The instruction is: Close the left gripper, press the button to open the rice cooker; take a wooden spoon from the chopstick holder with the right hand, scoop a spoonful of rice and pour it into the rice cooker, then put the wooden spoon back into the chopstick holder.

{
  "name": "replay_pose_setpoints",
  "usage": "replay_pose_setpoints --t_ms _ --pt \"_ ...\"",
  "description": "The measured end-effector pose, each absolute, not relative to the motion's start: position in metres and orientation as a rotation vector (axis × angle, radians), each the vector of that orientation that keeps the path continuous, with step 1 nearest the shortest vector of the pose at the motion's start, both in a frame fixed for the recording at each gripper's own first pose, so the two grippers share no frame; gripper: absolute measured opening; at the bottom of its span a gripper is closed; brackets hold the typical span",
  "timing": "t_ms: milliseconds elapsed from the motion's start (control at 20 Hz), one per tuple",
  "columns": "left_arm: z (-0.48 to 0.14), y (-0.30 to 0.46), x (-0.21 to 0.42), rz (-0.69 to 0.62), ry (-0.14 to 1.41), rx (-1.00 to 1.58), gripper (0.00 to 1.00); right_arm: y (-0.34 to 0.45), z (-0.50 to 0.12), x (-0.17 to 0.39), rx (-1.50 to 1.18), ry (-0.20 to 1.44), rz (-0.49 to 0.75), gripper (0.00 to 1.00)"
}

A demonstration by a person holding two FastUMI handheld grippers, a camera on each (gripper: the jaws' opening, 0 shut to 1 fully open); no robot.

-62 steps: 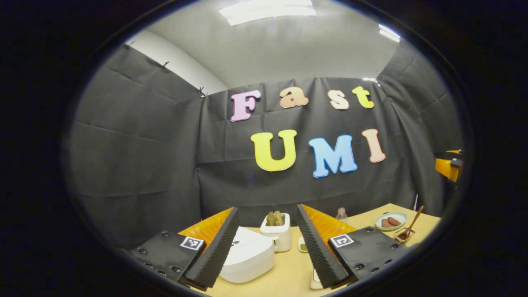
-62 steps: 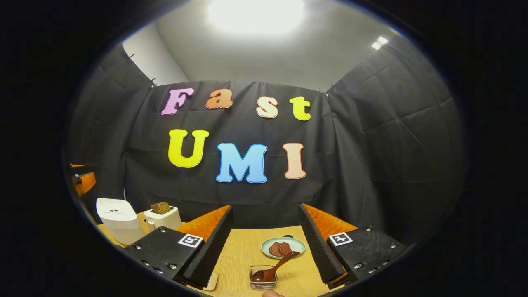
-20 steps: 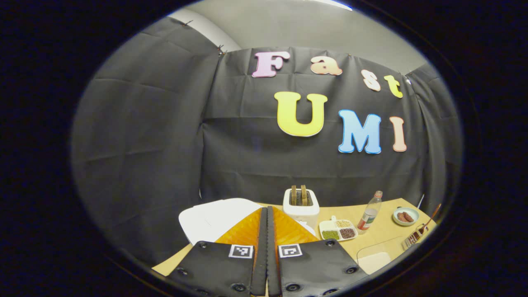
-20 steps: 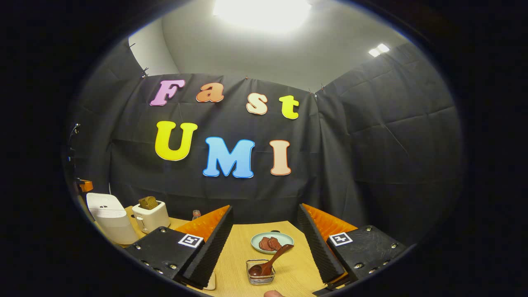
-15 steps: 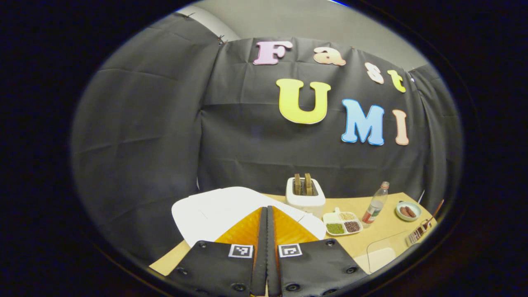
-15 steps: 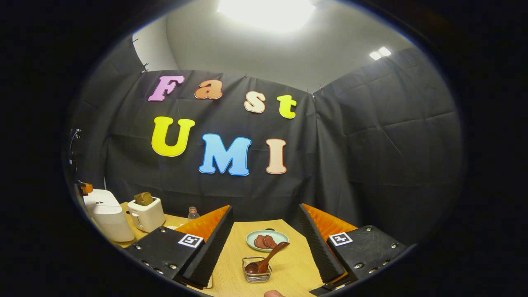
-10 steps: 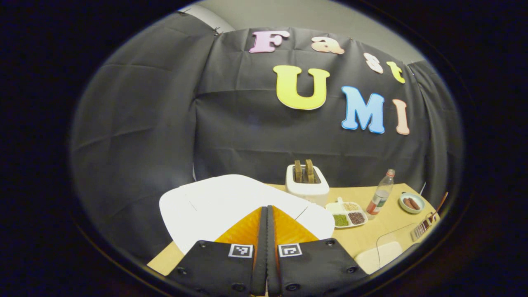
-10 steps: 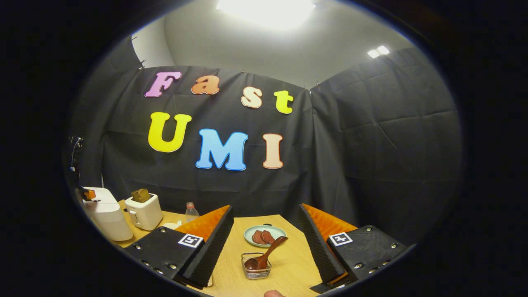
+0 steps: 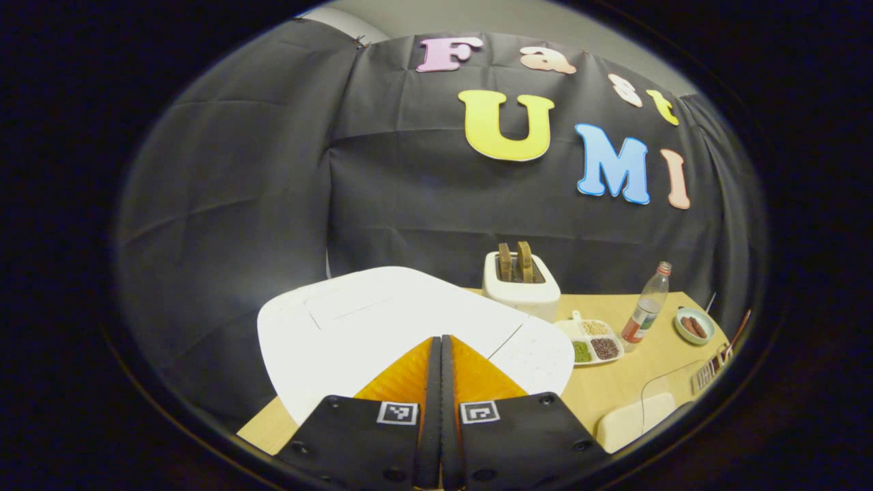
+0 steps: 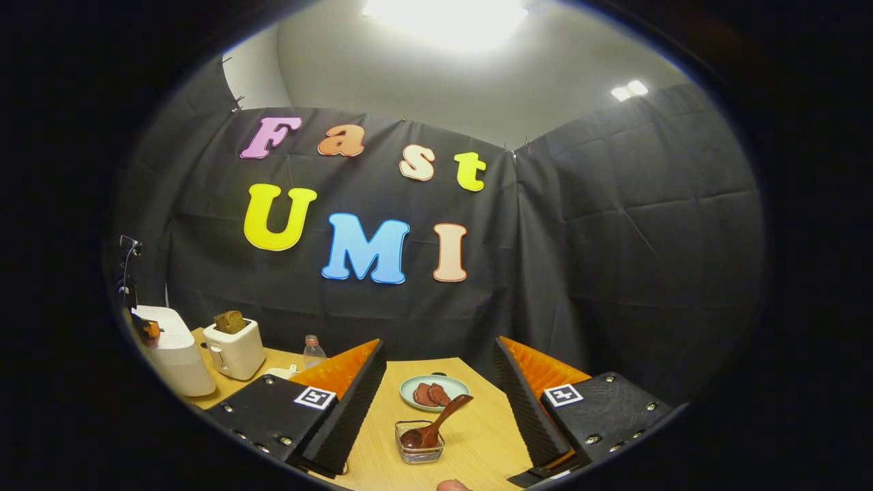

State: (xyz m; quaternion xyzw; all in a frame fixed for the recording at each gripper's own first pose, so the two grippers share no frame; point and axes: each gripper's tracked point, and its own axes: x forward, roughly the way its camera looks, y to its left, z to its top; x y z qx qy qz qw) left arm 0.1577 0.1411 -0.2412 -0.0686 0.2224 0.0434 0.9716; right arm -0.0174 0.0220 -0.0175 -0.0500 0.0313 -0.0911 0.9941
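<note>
The white rice cooker [image 9: 382, 327] is large in the left gripper view, lid down, and my left gripper [image 9: 440, 341] is shut just above its near top with nothing held. In the right gripper view the cooker [image 10: 170, 351] stands at the far left with the left gripper [image 10: 146, 331] at its top. A dark wooden spoon [image 10: 430, 426] leans in the wire chopstick holder [image 10: 419, 443] on the table, between the fingers of my open right gripper [image 10: 438, 361] but farther off and below. A divided dish of grains [image 9: 590, 341] sits right of the cooker.
A white toaster [image 9: 522, 290] with bread slices stands behind the cooker. A bottle [image 9: 646, 307] and a small green plate [image 10: 434, 392] with brown pieces sit on the wooden table [image 10: 477, 429]. A white slab [image 9: 631, 429] lies near the front right.
My left gripper went from open to shut and has come down and forward onto the rice cooker's top. The right gripper has drifted slightly; the spoon stays in its holder.
</note>
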Motion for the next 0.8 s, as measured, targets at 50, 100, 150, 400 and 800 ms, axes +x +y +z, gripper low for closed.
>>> replay_pose_setpoints --t_ms 50,100,150,400,800 --pt "-0.241 0.141 0.157 0.093 0.453 -0.147 0.09 0.022 -0.016 -0.017 -0.095 0.059 -0.180 0.95" --pt "-0.237 0.142 0.158 0.094 0.439 -0.148 0.07 0.022 -0.016 -0.017 -0.093 0.058 -0.176 0.95" --pt "-0.235 0.143 0.157 0.091 0.440 -0.135 0.08 0.022 -0.015 -0.017 -0.093 0.054 -0.176 0.95" --pt "-0.178 0.156 0.162 0.124 0.315 -0.059 0.09 0.016 -0.010 -0.016 -0.082 0.037 -0.164 0.95" --pt "-0.080 0.180 0.146 0.203 0.145 -0.047 0.08 0.002 -0.017 -0.012 -0.073 0.040 -0.128 0.95"
